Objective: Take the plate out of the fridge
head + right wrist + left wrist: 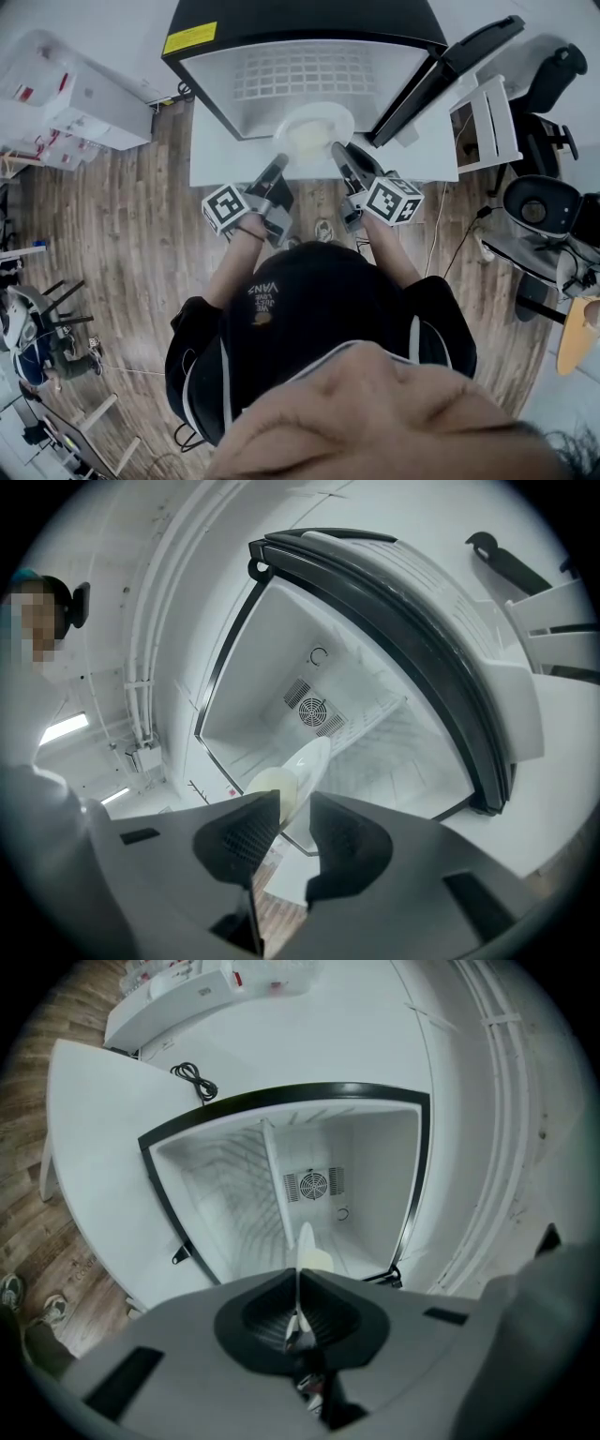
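A small black fridge (309, 56) stands open on a white stand (216, 159), its door (450, 70) swung to the right. A white plate (314, 122) with a pale yellow lump on it sits at the fridge's mouth. My left gripper (281, 161) is shut on the plate's near left rim; in the left gripper view the plate (305, 1241) runs edge-on into the closed left gripper (298, 1274). My right gripper (336, 148) is at the right rim. In the right gripper view the right gripper (293, 803) stands open, the plate (305, 766) just beyond the gap.
The fridge's inside (309, 1185) holds only a rear fan and a wire shelf. White boxes (84, 103) lie at the left, a white rack (487, 122) and a black chair (553, 75) at the right. A person (37, 621) stands off to one side.
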Demonstrator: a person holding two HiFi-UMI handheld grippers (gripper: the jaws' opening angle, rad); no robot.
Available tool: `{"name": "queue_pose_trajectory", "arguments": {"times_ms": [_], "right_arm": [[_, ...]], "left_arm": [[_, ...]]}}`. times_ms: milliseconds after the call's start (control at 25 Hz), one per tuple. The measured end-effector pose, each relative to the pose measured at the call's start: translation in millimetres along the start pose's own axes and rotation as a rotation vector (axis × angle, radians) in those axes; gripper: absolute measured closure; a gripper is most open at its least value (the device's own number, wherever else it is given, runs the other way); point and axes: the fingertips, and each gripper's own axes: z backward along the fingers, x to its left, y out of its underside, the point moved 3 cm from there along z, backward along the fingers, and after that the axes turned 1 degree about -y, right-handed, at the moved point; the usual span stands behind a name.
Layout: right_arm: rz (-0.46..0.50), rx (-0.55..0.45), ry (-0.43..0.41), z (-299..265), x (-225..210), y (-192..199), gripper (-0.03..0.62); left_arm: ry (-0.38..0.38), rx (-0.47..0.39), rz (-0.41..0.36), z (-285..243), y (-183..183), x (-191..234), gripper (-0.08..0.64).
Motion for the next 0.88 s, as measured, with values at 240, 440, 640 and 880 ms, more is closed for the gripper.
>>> {"name": "queue_pose_trajectory", "arguments": {"times_ms": [240,440,640,880], "right_arm": [[0.01,-0.019,0.029,7.6,16.5,17.6,0.485],[0.007,-0.034,0.05,12.5,20.0,22.3,0.485],[0.007,-0.043,0.064,18.7,24.0,26.5,0.483],[0.012,-0.046,0.073,23.6,26.2,30.1,0.483]], "left_arm": [[0.013,0.036,0.003,20.3,0.2,2.8,0.534],[0.027,0.06,0.011,23.6,1.8,1.3,0.534],[0.024,0.08,0.008,28.3,4.8,2.0,0.534],[0.026,0.091,0.011,31.6,7.5,1.8,0.534]]}}
